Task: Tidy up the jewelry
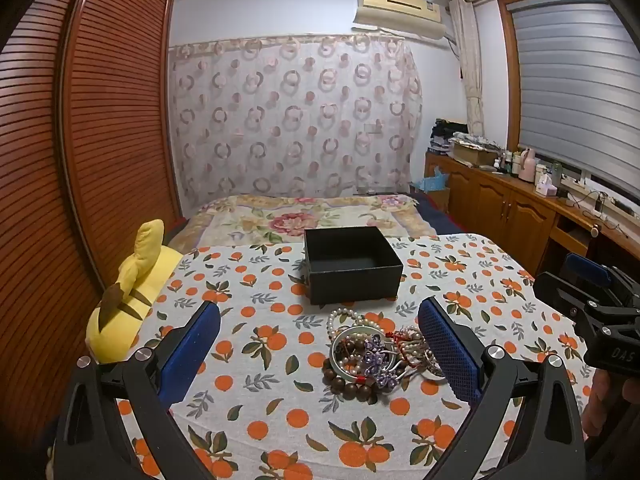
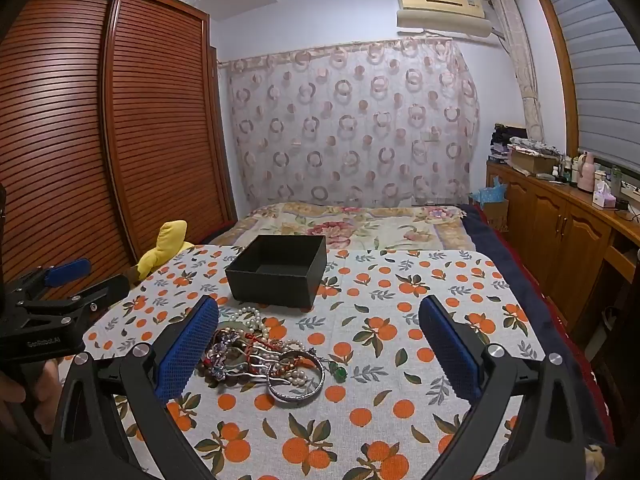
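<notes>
Both tools hover wide open over the orange-print tabletop [image 1: 248, 364], nothing between the pads of either. The left tool [image 1: 320, 354] has the jewelry pile [image 1: 376, 356] lying just inside its right-hand finger, and the black box [image 1: 352, 264] sits open beyond the pile, straight ahead. The right tool [image 2: 320, 354] sees the same pile [image 2: 264, 354] hugging its left-hand finger. It's a tangle: pearl strands, wooden beads, a purple flower piece, and a silver bangle [image 2: 296, 380] at the near edge. Strands will likely sag and drag their neighbours along; metal hoops look stiff but slippery. The bangle's exposed rim seems the cleanest hold. Both tools tip gently downward, side by side, each gripped from behind by a hand [image 2: 24, 396].
</notes>
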The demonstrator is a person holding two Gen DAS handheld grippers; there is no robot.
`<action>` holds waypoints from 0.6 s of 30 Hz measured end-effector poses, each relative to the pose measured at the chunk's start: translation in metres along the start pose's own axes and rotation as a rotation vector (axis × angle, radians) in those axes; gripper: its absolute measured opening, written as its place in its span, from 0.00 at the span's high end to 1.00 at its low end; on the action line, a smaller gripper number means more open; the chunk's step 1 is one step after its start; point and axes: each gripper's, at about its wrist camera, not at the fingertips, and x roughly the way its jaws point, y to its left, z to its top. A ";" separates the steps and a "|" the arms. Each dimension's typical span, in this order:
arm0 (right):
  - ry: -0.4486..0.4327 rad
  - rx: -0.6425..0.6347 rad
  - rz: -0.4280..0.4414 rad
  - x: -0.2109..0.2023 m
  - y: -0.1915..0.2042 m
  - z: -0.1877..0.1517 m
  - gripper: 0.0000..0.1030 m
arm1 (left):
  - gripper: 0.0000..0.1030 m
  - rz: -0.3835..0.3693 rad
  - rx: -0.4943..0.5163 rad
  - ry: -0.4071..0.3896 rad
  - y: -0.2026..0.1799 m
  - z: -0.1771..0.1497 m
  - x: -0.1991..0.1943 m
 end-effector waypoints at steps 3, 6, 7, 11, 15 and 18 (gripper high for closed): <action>0.000 0.000 0.000 0.000 0.000 0.000 0.02 | 0.07 0.001 0.000 -0.001 0.000 0.000 0.000; 0.002 0.000 0.000 0.000 0.000 0.000 0.02 | 0.07 0.001 -0.001 -0.001 0.000 0.000 0.000; 0.001 0.000 0.001 0.000 0.000 0.000 0.02 | 0.07 0.000 -0.001 -0.001 0.000 0.000 0.000; 0.001 0.002 0.002 0.000 0.000 0.000 0.02 | 0.07 0.000 -0.001 -0.002 0.000 0.000 0.000; 0.001 0.003 0.002 0.000 0.000 0.001 0.02 | 0.07 -0.001 -0.001 -0.003 0.001 -0.001 0.000; 0.001 0.002 0.002 0.000 0.001 0.001 0.02 | 0.07 -0.001 -0.001 -0.003 0.000 0.000 0.000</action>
